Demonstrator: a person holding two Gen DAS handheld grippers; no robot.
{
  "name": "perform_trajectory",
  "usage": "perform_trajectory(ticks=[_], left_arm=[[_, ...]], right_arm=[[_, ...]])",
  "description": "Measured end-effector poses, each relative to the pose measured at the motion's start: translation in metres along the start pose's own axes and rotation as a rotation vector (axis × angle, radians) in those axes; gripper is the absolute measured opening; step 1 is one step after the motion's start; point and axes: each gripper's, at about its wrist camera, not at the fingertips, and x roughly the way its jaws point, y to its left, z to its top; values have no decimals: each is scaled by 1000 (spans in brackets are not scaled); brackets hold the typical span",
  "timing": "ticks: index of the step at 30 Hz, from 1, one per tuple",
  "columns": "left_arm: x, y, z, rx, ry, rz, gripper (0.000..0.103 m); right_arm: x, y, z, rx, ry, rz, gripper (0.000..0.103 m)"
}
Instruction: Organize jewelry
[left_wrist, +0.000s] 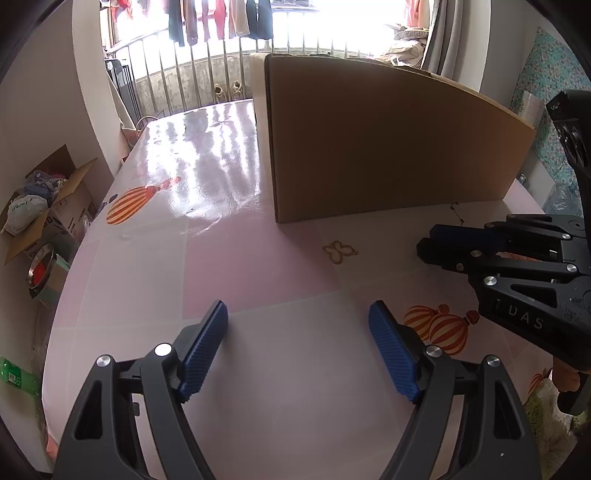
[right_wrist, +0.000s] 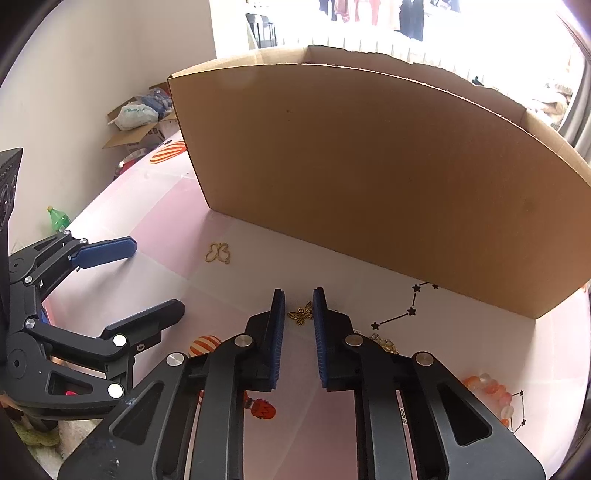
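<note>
A brown cardboard box (right_wrist: 369, 177) stands on the pink table (right_wrist: 155, 229); it also shows in the left wrist view (left_wrist: 369, 147). A gold outline butterfly charm (left_wrist: 339, 252) lies in front of it, seen too in the right wrist view (right_wrist: 218, 253). A dark gold butterfly charm (right_wrist: 302, 314) lies between the tips of my right gripper (right_wrist: 299, 295), whose jaws stand narrowly apart around it. My left gripper (left_wrist: 297, 314) is open wide and empty over the table. An orange bead bracelet (right_wrist: 493, 397) and a star chain (right_wrist: 402, 314) lie at the right.
A small orange pumpkin charm (right_wrist: 263, 408) lies under the right gripper. An open box of clutter (left_wrist: 48, 210) and a green bottle (left_wrist: 16, 380) sit on the floor at left. A window with railings (left_wrist: 221, 74) is behind.
</note>
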Motion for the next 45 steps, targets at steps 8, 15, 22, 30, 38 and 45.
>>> perform_trajectory(ticks=[8, 15, 22, 30, 38, 45], left_arm=[[0, 7, 5, -41, -24, -52, 77], [2, 12, 24, -42, -100, -128, 70], [21, 2, 35, -30, -67, -160, 55], [30, -19, 43, 64, -45, -98, 52], [35, -26, 45, 78, -38, -67, 50], [33, -19, 43, 70, -45, -60, 42]], right_arm=[[3, 1, 1, 11, -3, 8, 12], [-11, -20, -6, 24, -6, 17, 12], [-13, -24, -6, 27, -8, 19, 13], [-14, -24, -7, 25, -12, 19, 13], [-16, -27, -7, 34, -15, 26, 13], [-19, -28, -6, 36, -16, 29, 13]])
